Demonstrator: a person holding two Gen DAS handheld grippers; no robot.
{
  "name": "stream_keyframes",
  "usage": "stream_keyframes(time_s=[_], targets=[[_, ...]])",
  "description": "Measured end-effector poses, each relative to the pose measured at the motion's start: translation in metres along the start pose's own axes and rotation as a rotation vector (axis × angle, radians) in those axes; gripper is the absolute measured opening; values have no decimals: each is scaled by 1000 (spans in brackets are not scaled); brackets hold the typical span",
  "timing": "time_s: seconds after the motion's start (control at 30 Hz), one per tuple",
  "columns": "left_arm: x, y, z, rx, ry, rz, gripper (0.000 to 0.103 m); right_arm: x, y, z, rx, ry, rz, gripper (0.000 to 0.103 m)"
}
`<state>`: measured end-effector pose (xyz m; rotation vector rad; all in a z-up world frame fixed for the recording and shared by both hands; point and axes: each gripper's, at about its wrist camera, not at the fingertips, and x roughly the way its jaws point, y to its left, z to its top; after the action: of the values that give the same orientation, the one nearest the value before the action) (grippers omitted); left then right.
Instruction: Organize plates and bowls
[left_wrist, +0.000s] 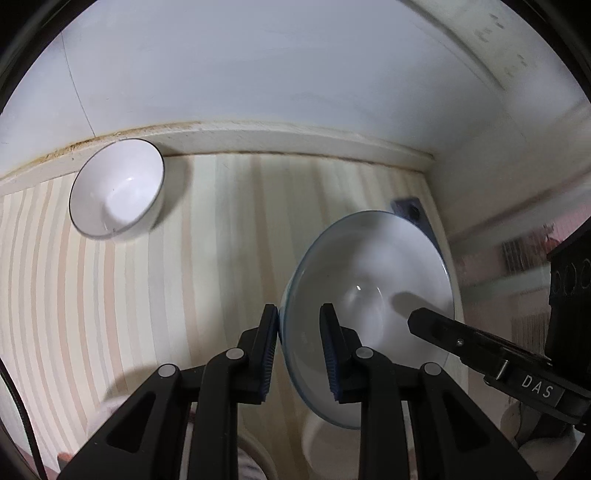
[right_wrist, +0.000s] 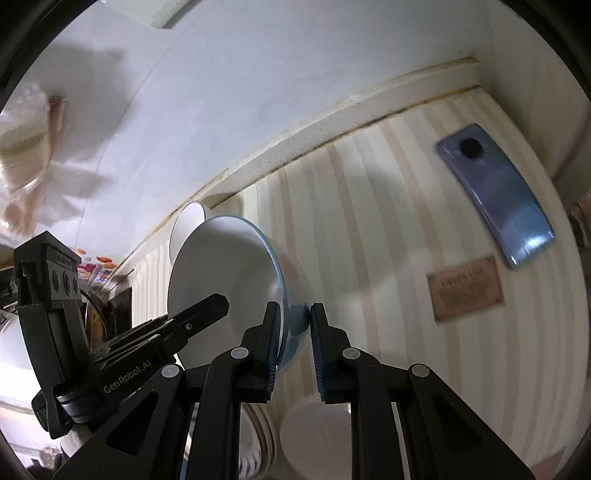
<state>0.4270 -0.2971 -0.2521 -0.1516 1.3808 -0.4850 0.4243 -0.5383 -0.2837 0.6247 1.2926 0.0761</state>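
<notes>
Both tongs are clamping one bowl (left_wrist: 365, 280), and you are holding it clear of the striped table (left_wrist: 221, 229), tipped on edge. Your left tongs (left_wrist: 298, 350) are gripping its left rim, one pad outside the wall and one inside. Your right tongs (right_wrist: 295, 347) are pinching the opposite rim the same way, with the bluish outer wall sitting between the pads.

Going left to right in the left view: a second, smaller bowl (left_wrist: 116, 188) is sitting upright by the back ledge, well apart from the held one; then the lifted bowl; then your other tool reaching in over its far rim. A phone (right_wrist: 495, 192) and a small brown card (right_wrist: 465, 288) are lying further right on the table.

You are likely mid-carry, probably taking this bowl to a stack. Something white and round (right_wrist: 314, 432) is lying under the tongs, perhaps a plate; I cannot tell. Next you would be levelling the bowl and keeping both hands in step so neither rim slips.

Both hands are pointing steeply down, wrists slightly rolled.
</notes>
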Motion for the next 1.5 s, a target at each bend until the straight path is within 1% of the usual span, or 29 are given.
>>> stream_keyframes(time_s=[0.17, 0.33, 0.5, 0.67, 0.83, 1.1, 1.27, 1.5], targets=[[-10, -18, -27, 27, 25, -11, 21, -32, -13, -33, 8, 4, -16, 18], [-8, -32, -49, 45, 58, -13, 21, -49, -25, -67, 29, 18, -21, 18], [4, -41, -72, 60, 100, -2, 21, -46, -42, -88, 53, 46, -22, 18], [19, -43, -85, 80, 136, 33, 21, -38, -54, -104, 74, 78, -24, 18], [31, -42, -96, 87, 165, 57, 21, -28, -59, -114, 78, 105, -29, 18], [41, -43, -103, 108, 175, 88, 21, -21, -63, -113, 80, 121, -34, 18], [46, -43, -105, 107, 192, 92, 21, -16, -63, -111, 74, 132, -60, 18], [46, -44, -105, 113, 189, 93, 21, -13, -65, -111, 89, 136, -54, 18]])
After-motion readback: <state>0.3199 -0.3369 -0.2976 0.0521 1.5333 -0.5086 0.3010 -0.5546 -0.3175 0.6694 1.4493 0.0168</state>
